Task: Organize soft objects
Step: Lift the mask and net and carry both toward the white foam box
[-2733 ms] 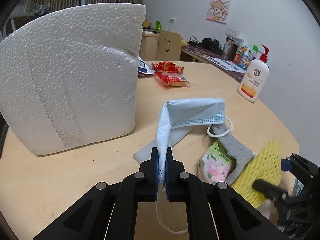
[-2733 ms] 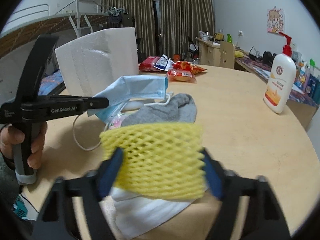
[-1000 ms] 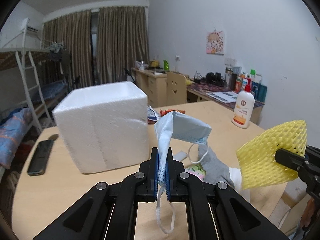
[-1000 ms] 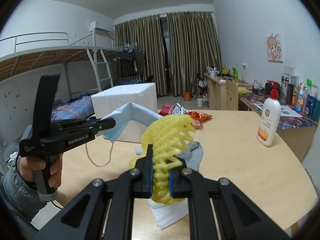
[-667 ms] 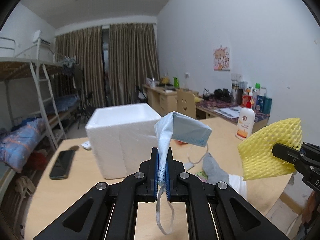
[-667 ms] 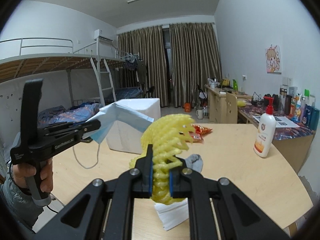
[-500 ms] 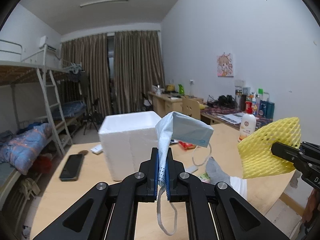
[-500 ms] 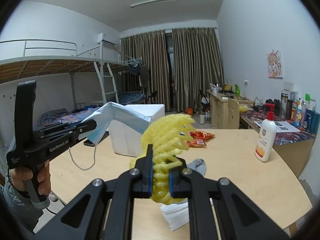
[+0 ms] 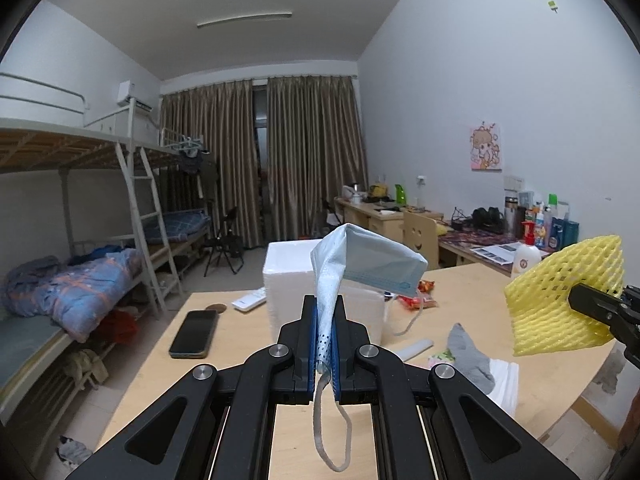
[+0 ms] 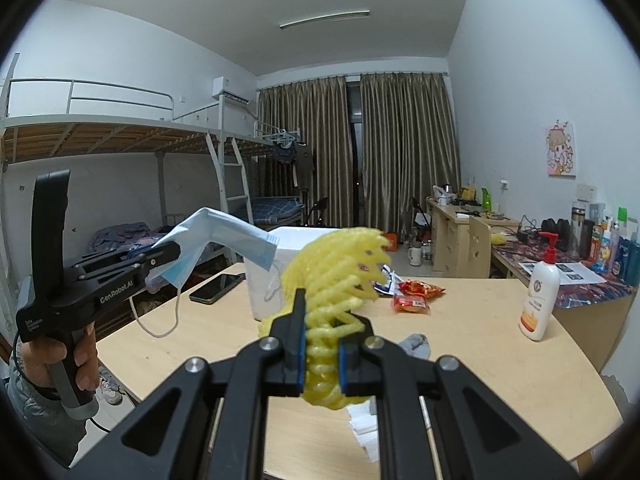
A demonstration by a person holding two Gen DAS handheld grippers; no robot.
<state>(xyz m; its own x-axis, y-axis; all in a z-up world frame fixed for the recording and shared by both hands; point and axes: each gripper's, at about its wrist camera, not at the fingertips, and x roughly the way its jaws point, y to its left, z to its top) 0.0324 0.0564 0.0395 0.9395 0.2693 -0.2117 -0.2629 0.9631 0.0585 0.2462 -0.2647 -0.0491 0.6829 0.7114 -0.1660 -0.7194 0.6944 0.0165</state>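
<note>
My left gripper (image 9: 324, 334) is shut on a blue face mask (image 9: 372, 266) and holds it high above the wooden table (image 9: 224, 364); an ear loop hangs below the fingers. It also shows in the right wrist view (image 10: 160, 258) with the mask (image 10: 224, 236). My right gripper (image 10: 322, 342) is shut on a yellow foam net (image 10: 340, 276), also raised; the net shows at the right of the left wrist view (image 9: 560, 300). A white foam box (image 9: 304, 280) stands on the table beyond both. A grey sock (image 9: 468, 350) and white tissues (image 9: 504, 380) lie below.
A black phone (image 9: 194, 334) and a remote (image 9: 250, 303) lie left of the box. Red snack packets (image 10: 416, 296) and a lotion pump bottle (image 10: 540, 300) stand on the right half. A floral packet (image 9: 440, 358) lies by the sock. Bunk beds line the left wall.
Both grippers have risen further above the table with the mask and the foam net still held. The box and table items look smaller and lower in both views.
</note>
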